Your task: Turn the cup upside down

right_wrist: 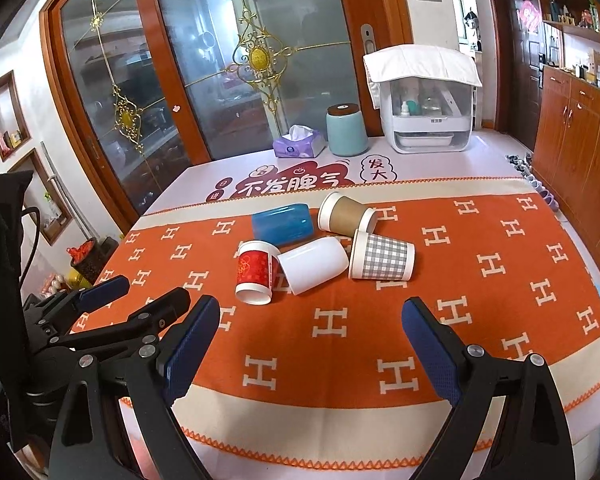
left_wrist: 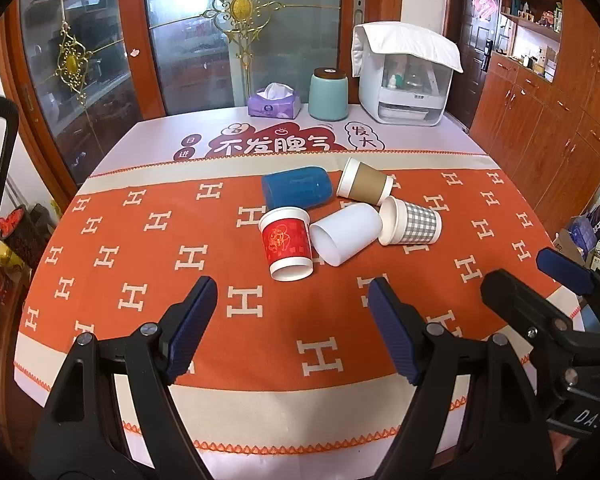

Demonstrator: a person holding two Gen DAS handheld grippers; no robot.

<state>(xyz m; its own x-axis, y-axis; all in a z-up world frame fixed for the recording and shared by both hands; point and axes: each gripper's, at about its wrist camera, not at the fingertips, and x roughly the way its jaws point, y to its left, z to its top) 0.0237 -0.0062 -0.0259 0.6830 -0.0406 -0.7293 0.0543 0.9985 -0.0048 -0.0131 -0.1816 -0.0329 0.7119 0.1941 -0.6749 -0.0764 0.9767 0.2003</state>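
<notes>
Several cups lie on their sides in a cluster on the orange cloth: a red cup [left_wrist: 286,245] [right_wrist: 256,272], a white cup [left_wrist: 346,234] [right_wrist: 313,265], a grey checked cup [left_wrist: 410,226] [right_wrist: 382,257], a brown-sleeved cup [left_wrist: 364,181] [right_wrist: 347,214] and a blue cup [left_wrist: 298,188] [right_wrist: 283,224]. My left gripper [left_wrist: 292,332] is open and empty, short of the red cup. My right gripper [right_wrist: 312,344] is open and empty, short of the cluster. The right gripper also shows at the right of the left wrist view [left_wrist: 536,280], and the left gripper at the left of the right wrist view [right_wrist: 132,292].
At the table's far edge stand a purple tissue box [left_wrist: 274,102] [right_wrist: 299,144], a teal canister [left_wrist: 329,94] [right_wrist: 347,130] and a white appliance under a cloth [left_wrist: 406,74] [right_wrist: 426,100]. Glass doors stand behind, wooden cabinets [left_wrist: 540,120] to the right.
</notes>
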